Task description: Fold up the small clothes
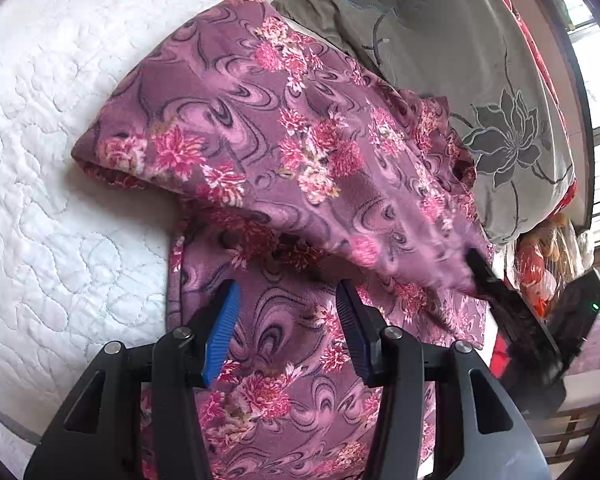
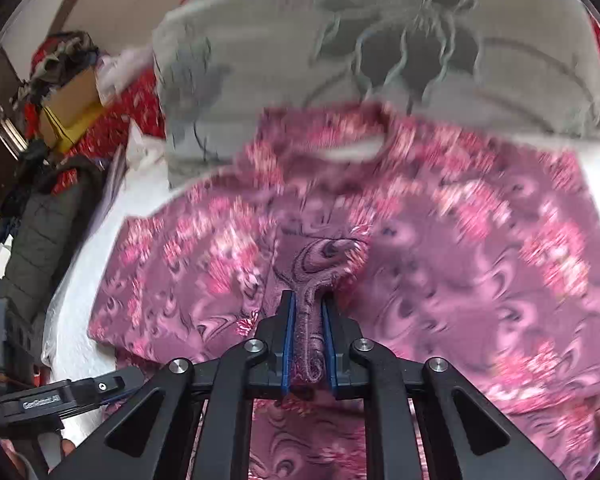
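A purple fleece garment with pink flowers lies on a white quilted bed. In the left wrist view my left gripper is open, its blue pads just above the garment's lower part, holding nothing. My right gripper shows at the right of that view, lifting a flap of the garment over the rest. In the right wrist view my right gripper is shut on a bunched fold of the garment, whose neck opening lies further ahead. That view is motion-blurred.
A grey pillow with a dark flower print lies against the garment's far side, also in the right wrist view. Red patterned bedding, a cardboard box and dark clothes sit beyond the bed's left edge. A window is at the right.
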Available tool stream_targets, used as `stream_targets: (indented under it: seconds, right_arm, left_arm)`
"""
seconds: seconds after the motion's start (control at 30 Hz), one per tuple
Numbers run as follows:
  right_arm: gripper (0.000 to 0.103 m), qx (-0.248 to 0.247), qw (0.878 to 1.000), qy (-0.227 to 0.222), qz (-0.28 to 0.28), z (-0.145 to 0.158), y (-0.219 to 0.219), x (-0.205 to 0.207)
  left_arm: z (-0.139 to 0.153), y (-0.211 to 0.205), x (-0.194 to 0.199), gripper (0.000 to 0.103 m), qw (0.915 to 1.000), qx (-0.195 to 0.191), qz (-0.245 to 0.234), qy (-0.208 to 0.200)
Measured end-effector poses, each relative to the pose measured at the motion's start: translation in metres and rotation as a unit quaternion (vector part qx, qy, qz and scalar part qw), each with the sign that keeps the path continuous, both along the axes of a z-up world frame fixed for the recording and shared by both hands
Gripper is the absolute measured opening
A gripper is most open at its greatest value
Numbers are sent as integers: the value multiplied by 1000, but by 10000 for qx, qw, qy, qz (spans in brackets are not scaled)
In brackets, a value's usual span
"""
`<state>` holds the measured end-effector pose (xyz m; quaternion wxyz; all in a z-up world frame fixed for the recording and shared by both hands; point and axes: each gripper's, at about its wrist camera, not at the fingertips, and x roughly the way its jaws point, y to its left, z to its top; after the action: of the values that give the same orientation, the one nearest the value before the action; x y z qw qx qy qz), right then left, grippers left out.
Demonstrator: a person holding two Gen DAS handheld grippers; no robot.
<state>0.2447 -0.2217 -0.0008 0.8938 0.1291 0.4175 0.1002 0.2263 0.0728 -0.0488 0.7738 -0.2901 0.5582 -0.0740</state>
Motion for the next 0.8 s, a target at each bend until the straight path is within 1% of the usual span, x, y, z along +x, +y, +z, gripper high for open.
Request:
stream_targets:
  seconds: [0.07, 0.2, 0.27, 0.4, 0.47, 0.57, 0.63, 0.73, 0.77, 0.8]
  right_arm:
    - [4, -70, 9998, -170, -34, 11, -14, -5]
    - [4, -358, 9982, -429, -222, 30, -46, -16]
    - [4, -451, 9970, -479, -417, 35, -66, -20]
    - [4, -448, 9942, -456, -866, 36, -112, -31]
    - [4, -447, 9930, -383, -1025, 33, -128, -31]
    - [4, -542, 9904, -215, -1252, 19, -148, -35]
    - [4, -522, 9890, -97, -1380, 9, -160, -38]
    - [4, -475, 9870, 184, -1527, -8, -172, -38]
    - [4, -477, 9855, 346, -1590, -13, -176, -37]
    - [4, -495, 9834, 406, -1698, -14, -180, -39]
  left_arm:
    - [0, 1, -1, 48, 10000, 24, -6, -11]
    - [-1, -2, -1, 48, 10000, 63, -6, -40]
    - [-1, -3, -1, 48, 10000, 76, 10, -40]
    - [-1, -6, 0, 48, 9999, 129, 0, -34]
    - [-1, -6, 1, 48, 9999, 141, 5, -26]
    - [-1, -6, 2, 48, 9999, 137, 6, -17]
    - [-1, -6, 1, 48, 9999, 127, -7, -3]
    - [2, -5, -2, 48, 9999, 124, -46, 74]
    - [5, -6, -5, 48, 9998, 128, -76, 114]
    - [9, -7, -9, 48, 9999, 77, -125, 91]
